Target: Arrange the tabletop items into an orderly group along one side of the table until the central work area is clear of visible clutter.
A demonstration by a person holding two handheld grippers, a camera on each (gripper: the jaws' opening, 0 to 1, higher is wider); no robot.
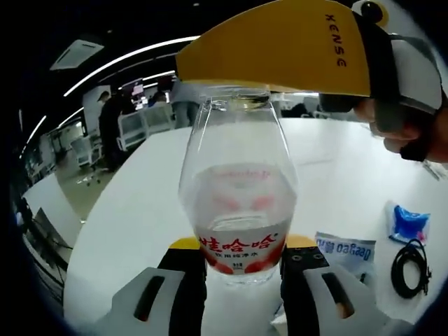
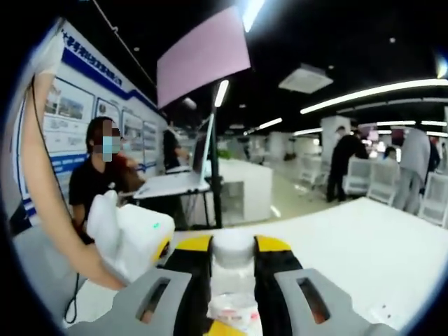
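While both grippers clamp the water bottle, left gripper low, right gripper at cap, blue packet and black cable remain loose on bench.

Open office with long ceiling light strips, white desks and a poster wall.

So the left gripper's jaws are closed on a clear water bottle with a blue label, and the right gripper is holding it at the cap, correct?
Not quite: the label is red, not blue. The left gripper view shows the left gripper with its jaws on either side of the clear water bottle, whose label band carries red and white print. The right gripper does sit over the cap, as you say.
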